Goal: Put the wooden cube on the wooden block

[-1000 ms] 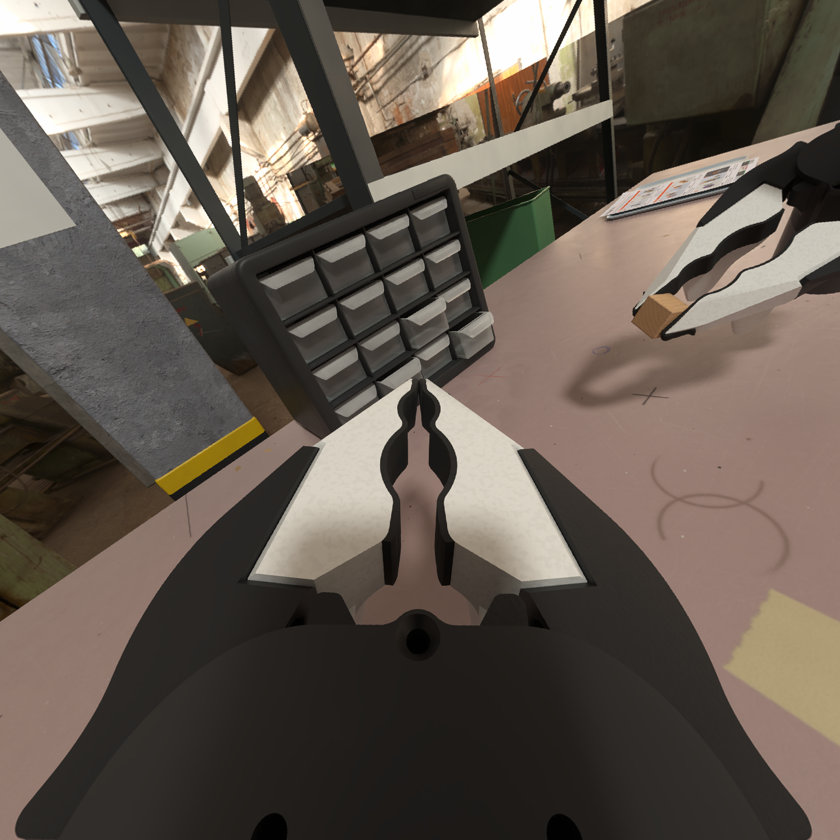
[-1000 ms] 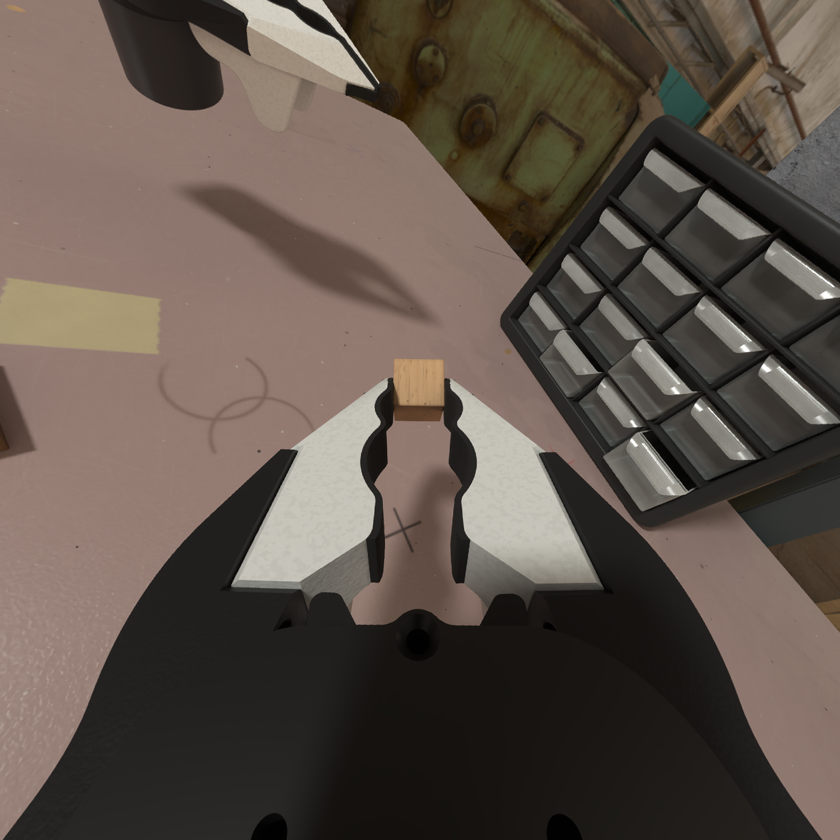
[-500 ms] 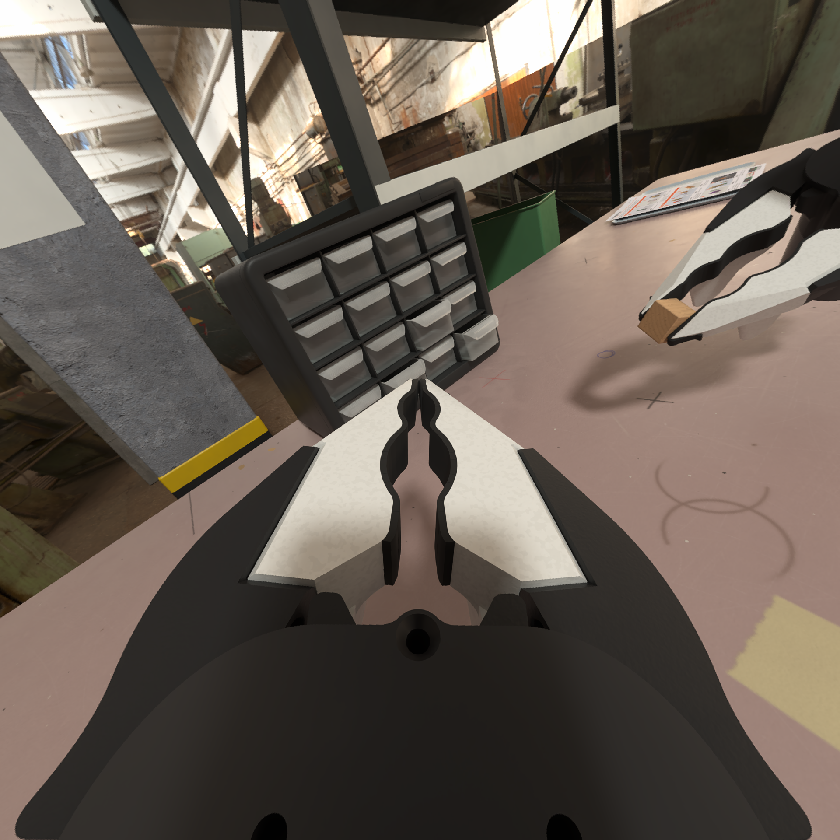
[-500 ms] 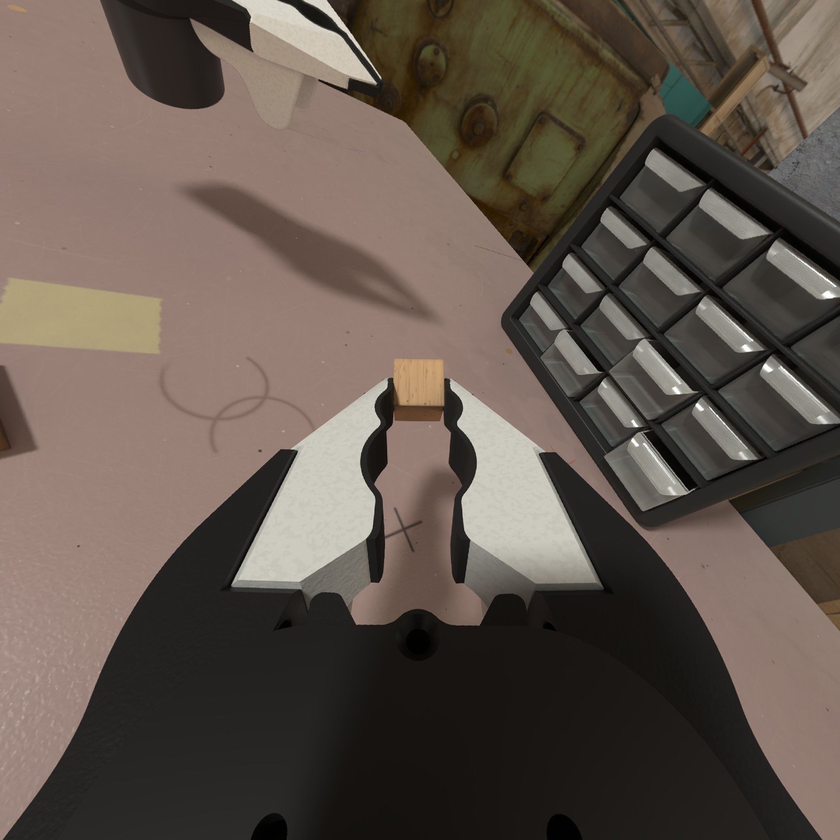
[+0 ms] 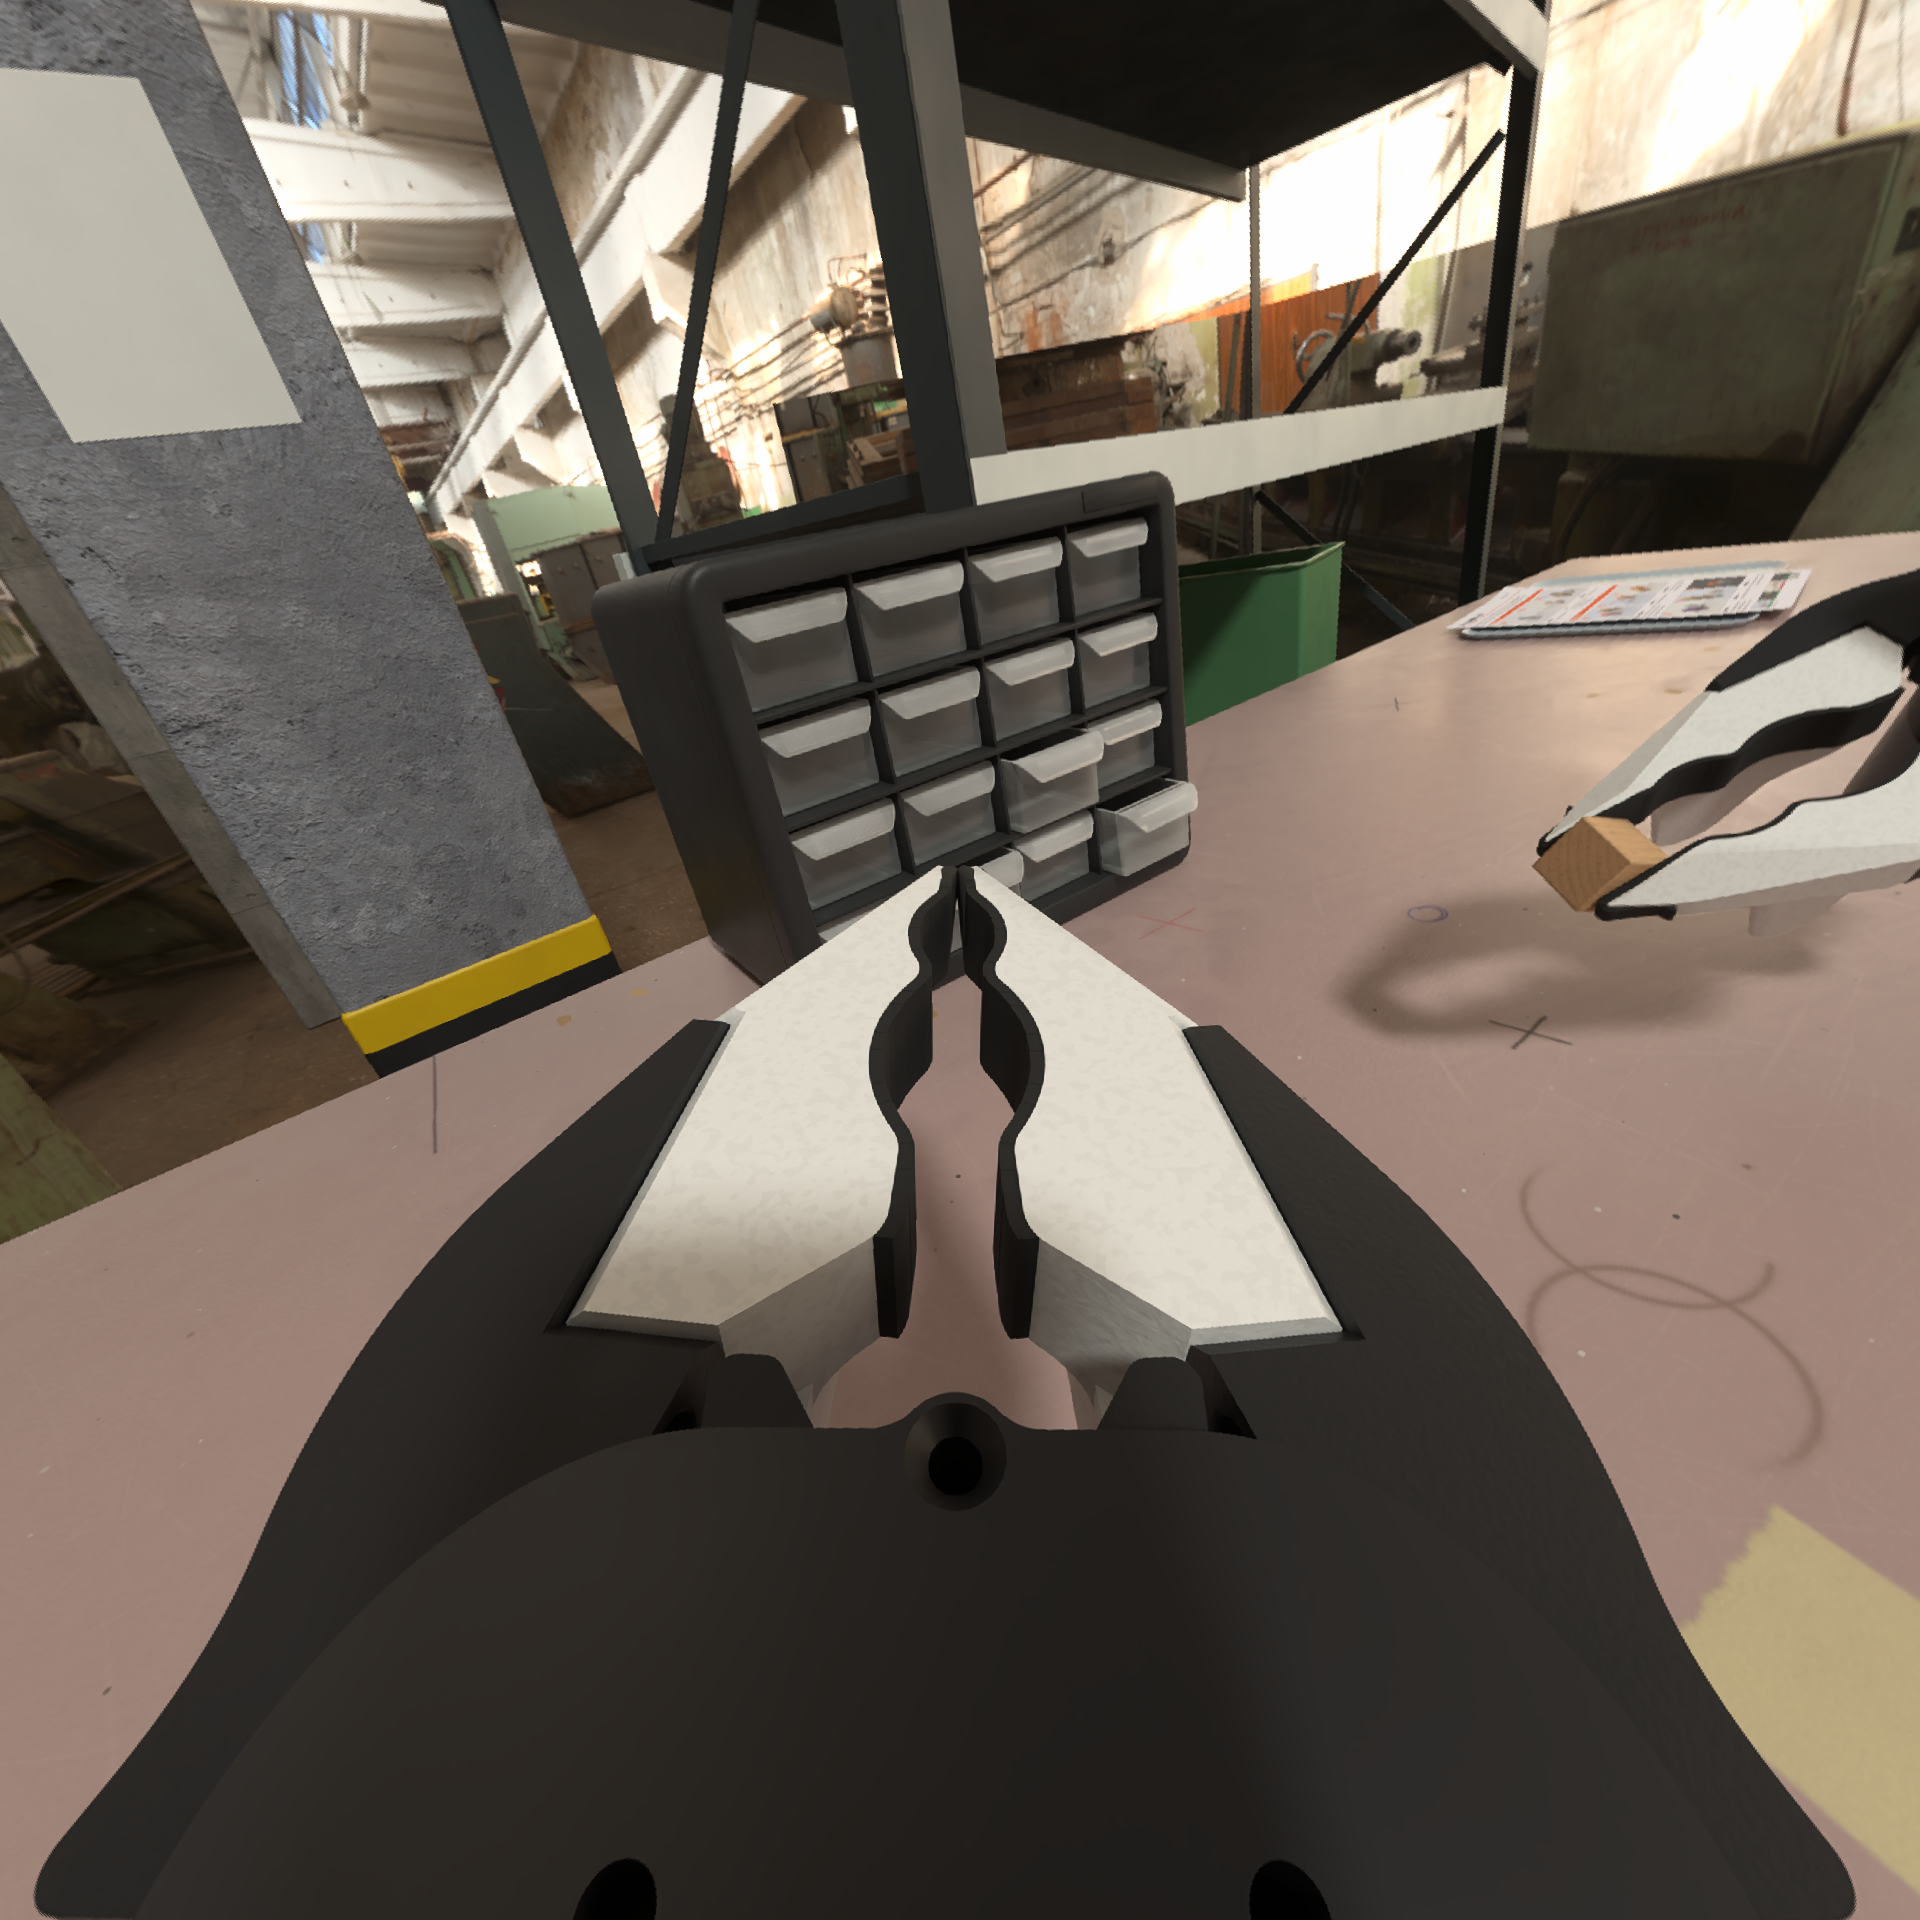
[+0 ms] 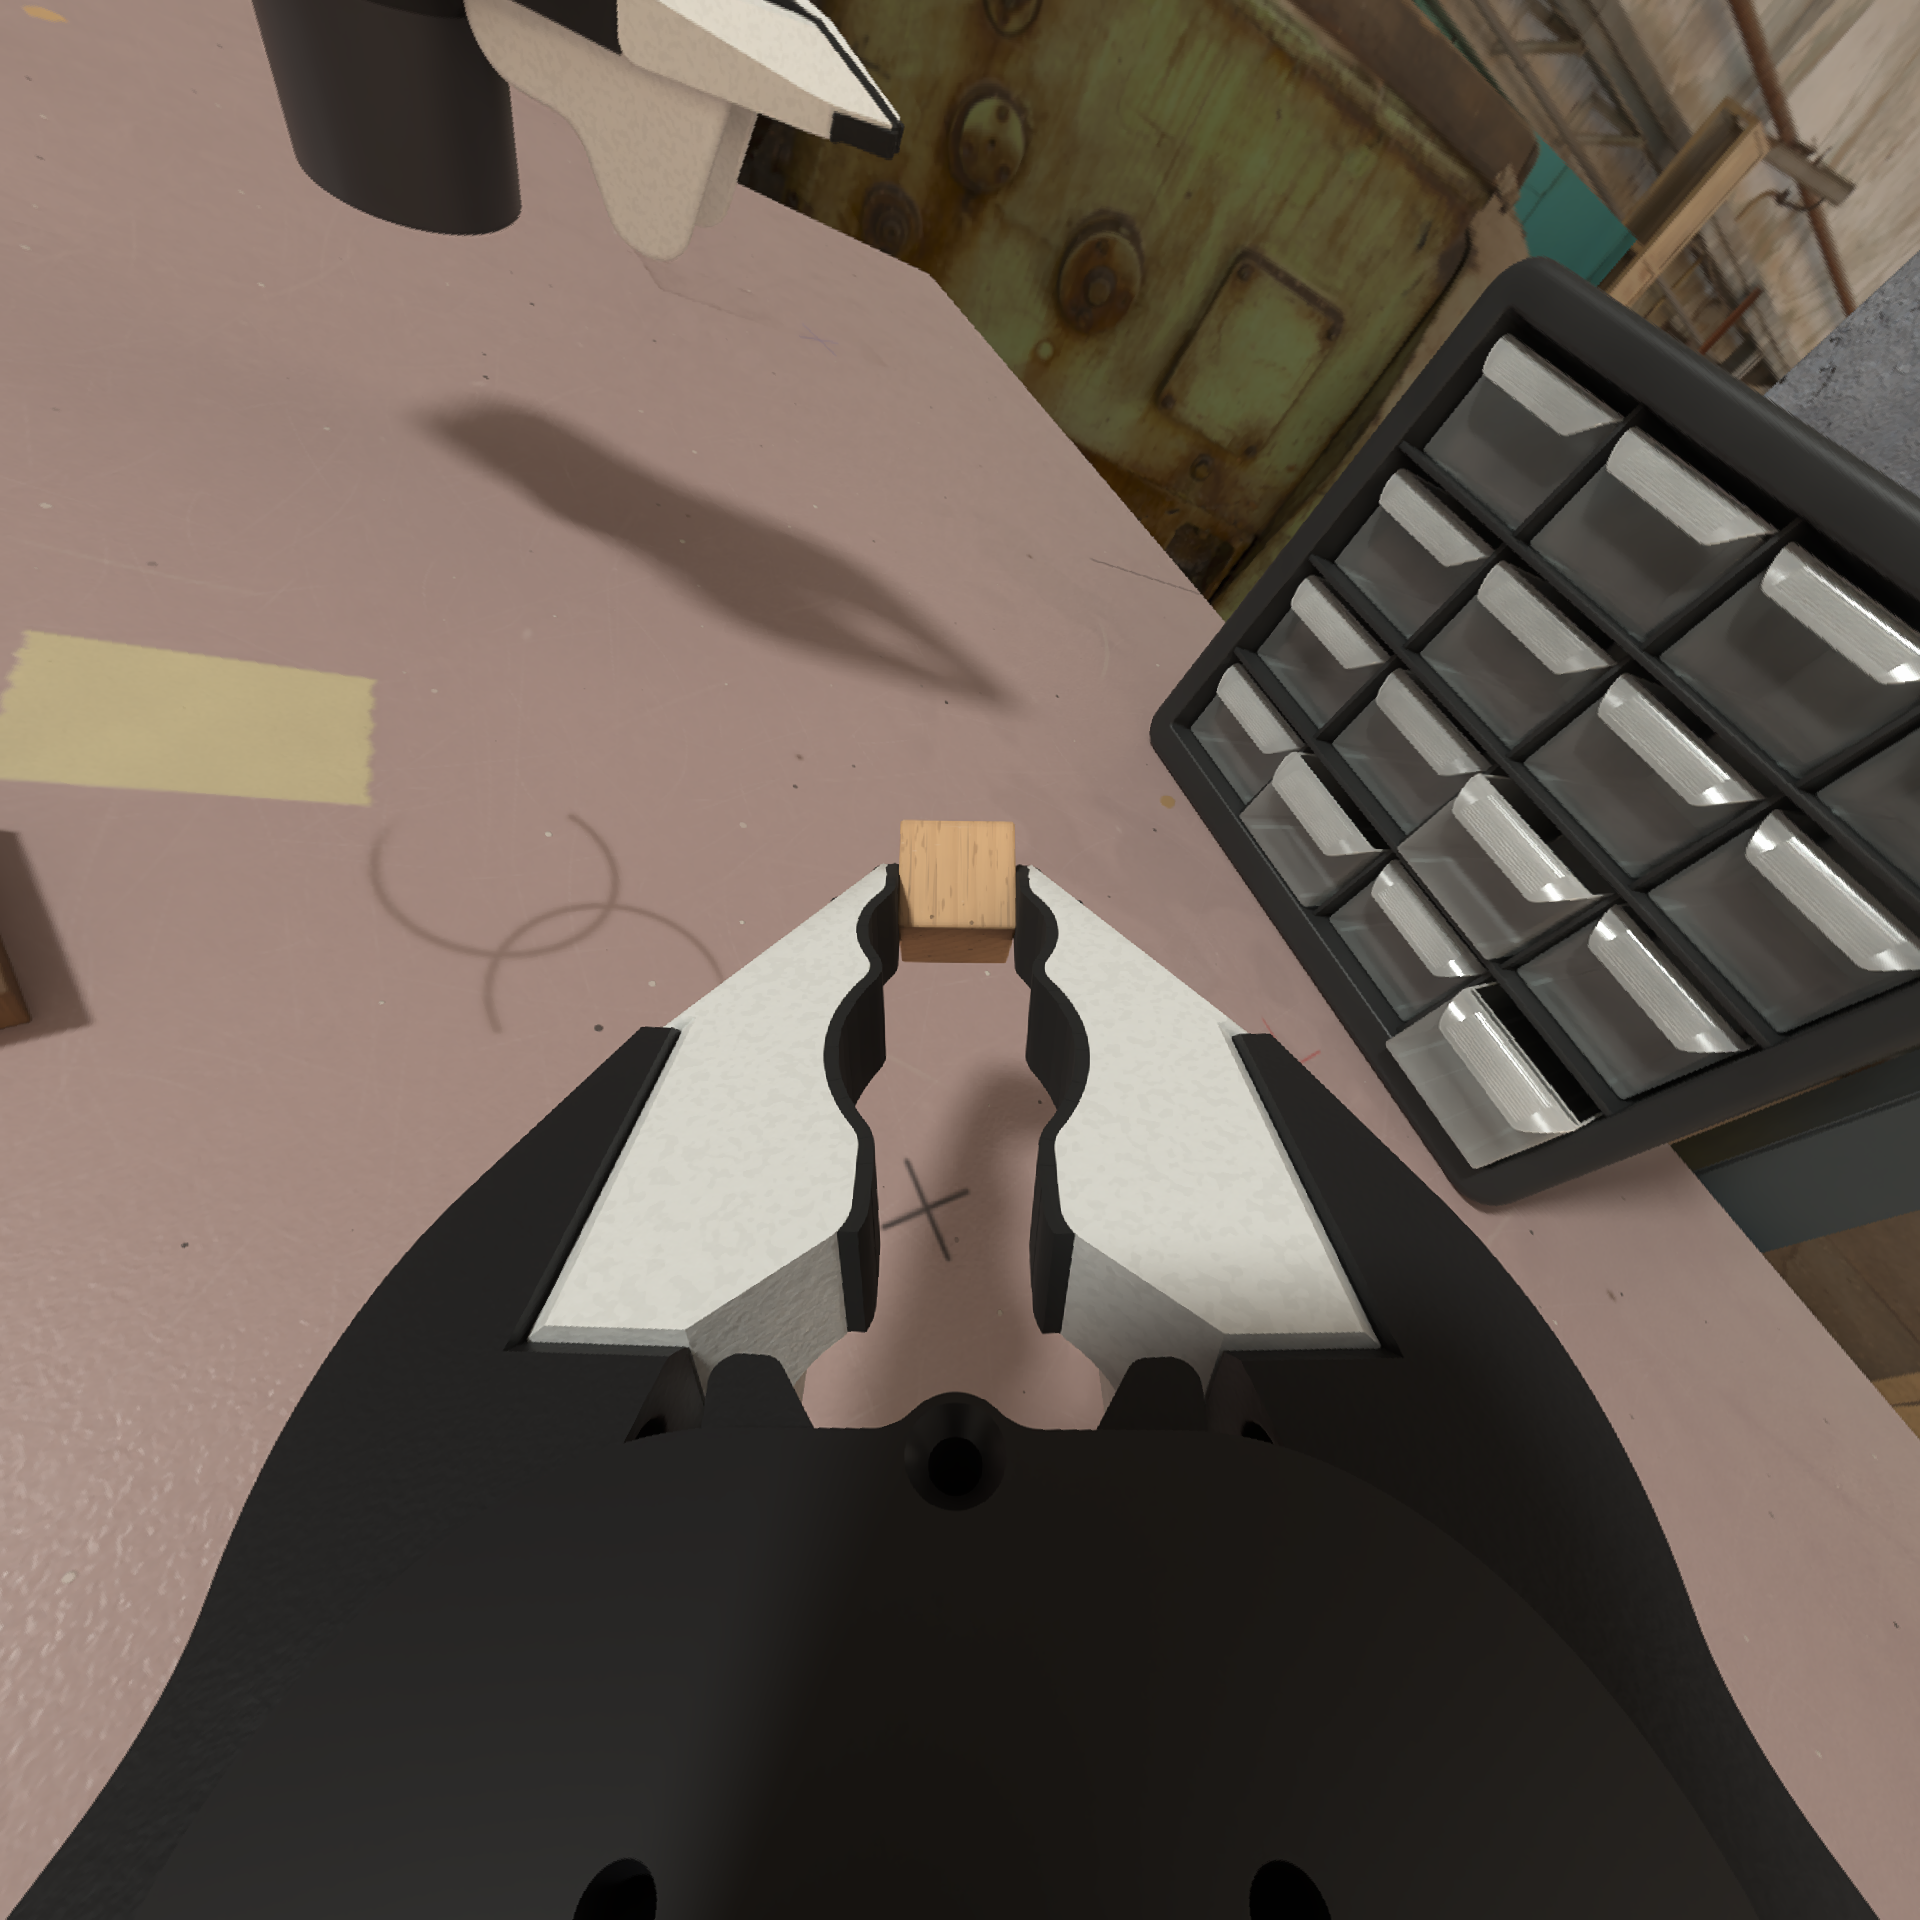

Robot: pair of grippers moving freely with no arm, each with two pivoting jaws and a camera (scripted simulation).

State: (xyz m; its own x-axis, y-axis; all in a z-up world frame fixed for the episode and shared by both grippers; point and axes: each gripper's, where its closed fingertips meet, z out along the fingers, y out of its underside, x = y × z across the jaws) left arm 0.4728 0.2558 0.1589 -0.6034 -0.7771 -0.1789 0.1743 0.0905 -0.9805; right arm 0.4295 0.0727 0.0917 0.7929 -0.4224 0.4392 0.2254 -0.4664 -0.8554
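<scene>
My right gripper (image 6: 956, 883) is shut on the small light wooden cube (image 6: 956, 878) and holds it above the pink table. The cube (image 5: 1595, 860) and the right gripper (image 5: 1590, 878) also show at the right of the left wrist view. A dark brown wooden block (image 6: 8, 966) is cut off at the left edge of the right wrist view. My left gripper (image 5: 957, 881) is shut and empty above the table, its tips in front of the drawer cabinet. It shows at the top of the right wrist view (image 6: 883, 125).
A black drawer cabinet (image 5: 935, 717) (image 6: 1579, 790) stands at the table's edge, with some drawers pulled out. Tan tape (image 6: 187, 717) (image 5: 1829, 1683) and pen marks lie on the table (image 6: 312, 416). A printed sheet (image 5: 1631, 601) lies at the far right. A grey pillar (image 5: 239, 582) stands left.
The left wrist view has tilted up a little, so the cabinet and the right gripper sit lower in it. The right gripper still holds the cube in about the same place.
</scene>
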